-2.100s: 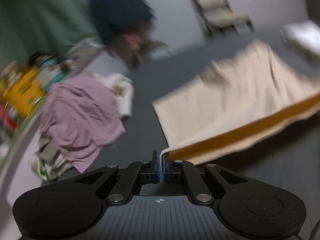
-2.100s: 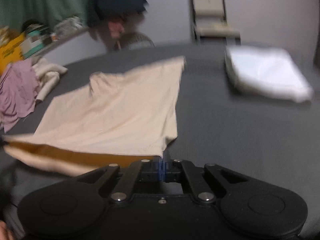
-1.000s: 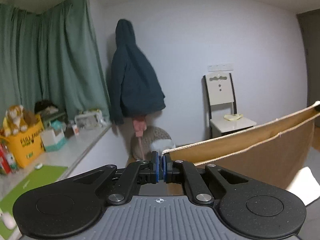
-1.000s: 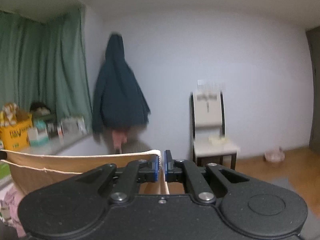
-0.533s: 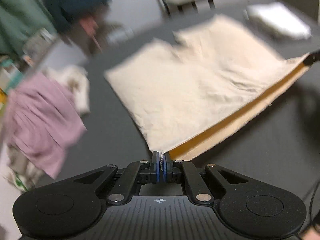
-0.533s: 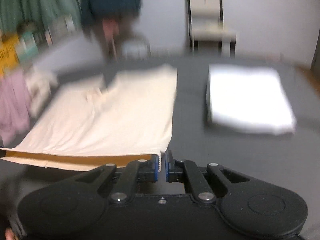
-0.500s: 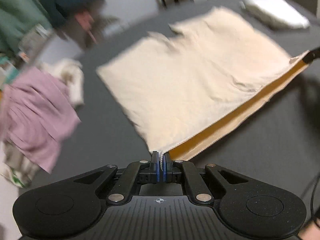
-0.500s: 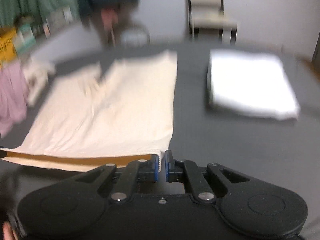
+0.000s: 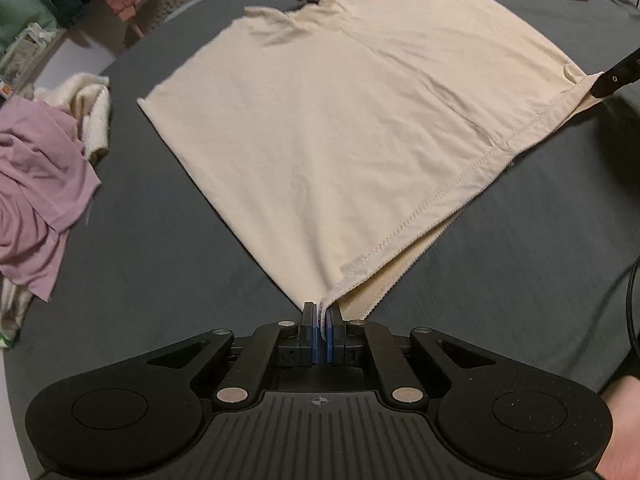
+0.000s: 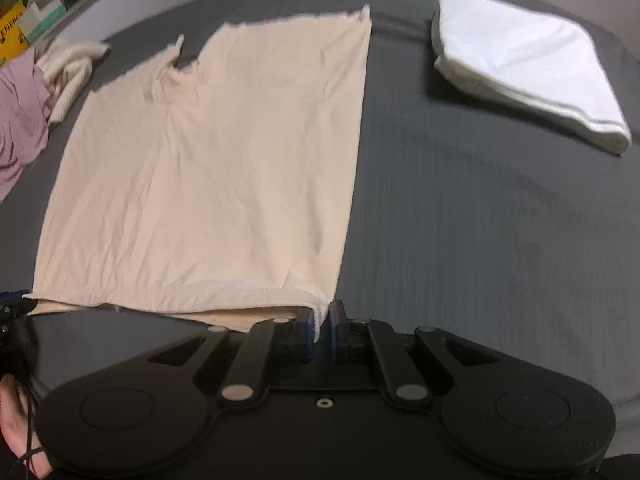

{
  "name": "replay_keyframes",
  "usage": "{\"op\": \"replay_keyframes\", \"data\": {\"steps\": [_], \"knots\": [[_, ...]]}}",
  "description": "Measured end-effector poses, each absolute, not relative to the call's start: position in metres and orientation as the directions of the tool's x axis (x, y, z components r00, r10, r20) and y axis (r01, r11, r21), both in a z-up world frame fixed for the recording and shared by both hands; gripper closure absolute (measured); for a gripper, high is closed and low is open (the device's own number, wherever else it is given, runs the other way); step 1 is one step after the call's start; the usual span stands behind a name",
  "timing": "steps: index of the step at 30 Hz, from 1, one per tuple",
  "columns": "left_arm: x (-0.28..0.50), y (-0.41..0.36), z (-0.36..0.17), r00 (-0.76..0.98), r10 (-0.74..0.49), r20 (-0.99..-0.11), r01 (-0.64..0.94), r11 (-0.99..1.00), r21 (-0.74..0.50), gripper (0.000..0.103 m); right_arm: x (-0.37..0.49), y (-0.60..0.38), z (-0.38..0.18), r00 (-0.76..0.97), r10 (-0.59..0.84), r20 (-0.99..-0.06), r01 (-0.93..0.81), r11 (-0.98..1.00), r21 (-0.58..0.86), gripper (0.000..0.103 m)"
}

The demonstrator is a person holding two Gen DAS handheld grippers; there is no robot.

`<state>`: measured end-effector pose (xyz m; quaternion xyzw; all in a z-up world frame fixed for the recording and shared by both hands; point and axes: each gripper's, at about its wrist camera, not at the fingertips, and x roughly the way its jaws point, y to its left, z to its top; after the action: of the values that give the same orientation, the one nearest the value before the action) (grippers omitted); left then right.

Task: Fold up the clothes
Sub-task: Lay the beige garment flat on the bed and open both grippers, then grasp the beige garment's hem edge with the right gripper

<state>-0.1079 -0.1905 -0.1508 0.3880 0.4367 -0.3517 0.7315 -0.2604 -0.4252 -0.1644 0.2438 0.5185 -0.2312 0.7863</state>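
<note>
A beige garment (image 9: 352, 92) lies spread flat on the dark grey table (image 9: 152, 264), hem toward me. It also shows in the right wrist view (image 10: 224, 168). My left gripper (image 9: 320, 316) is shut on the hem's left corner, low at the table. My right gripper (image 10: 321, 316) sits at the hem's right corner with its jaws slightly parted; the cloth corner lies between them. The right gripper's tip (image 9: 616, 74) shows at the far corner in the left wrist view.
A folded white garment (image 10: 524, 64) lies at the right back of the table. A pile of mauve (image 9: 36, 176) and cream clothes (image 9: 86, 108) sits at the left. A shelf with boxes (image 10: 24, 12) runs along the left wall.
The garment, held up in the air a second ago, has come down and now lies flat on the table. The right gripper's jaws have parted a little.
</note>
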Motion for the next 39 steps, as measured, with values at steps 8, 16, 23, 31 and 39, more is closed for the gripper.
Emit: {"op": "replay_keyframes", "data": {"steps": [8,16,23,31,39], "knots": [[-0.094,-0.177,-0.15,0.212,-0.174,-0.962,0.83,0.552,0.083,0.008,-0.252,-0.404,-0.159,0.319,-0.127,-0.939,0.536,0.841,0.069,0.047],[-0.053,-0.113,-0.115,0.129,-0.425,-0.896,0.643,0.724,-0.25,0.004,-0.277,-0.339,-0.124,0.514,-0.278,-0.811,0.39,0.918,-0.068,0.033],[0.027,-0.076,-0.103,0.281,-0.572,-0.771,0.357,0.808,-0.469,0.004,-0.236,-0.235,-0.127,0.75,-0.193,-0.632,0.022,0.963,-0.268,0.033],[0.103,-0.11,-0.129,0.329,-0.578,-0.747,0.284,0.815,-0.506,0.004,-0.162,-0.168,-0.155,0.783,-0.02,-0.622,-0.205,0.936,-0.288,0.041],[0.171,-0.152,-0.154,0.352,-0.539,-0.765,0.257,0.842,-0.475,0.005,-0.151,-0.137,-0.184,0.77,-0.014,-0.638,-0.265,0.902,-0.34,0.047]]}}
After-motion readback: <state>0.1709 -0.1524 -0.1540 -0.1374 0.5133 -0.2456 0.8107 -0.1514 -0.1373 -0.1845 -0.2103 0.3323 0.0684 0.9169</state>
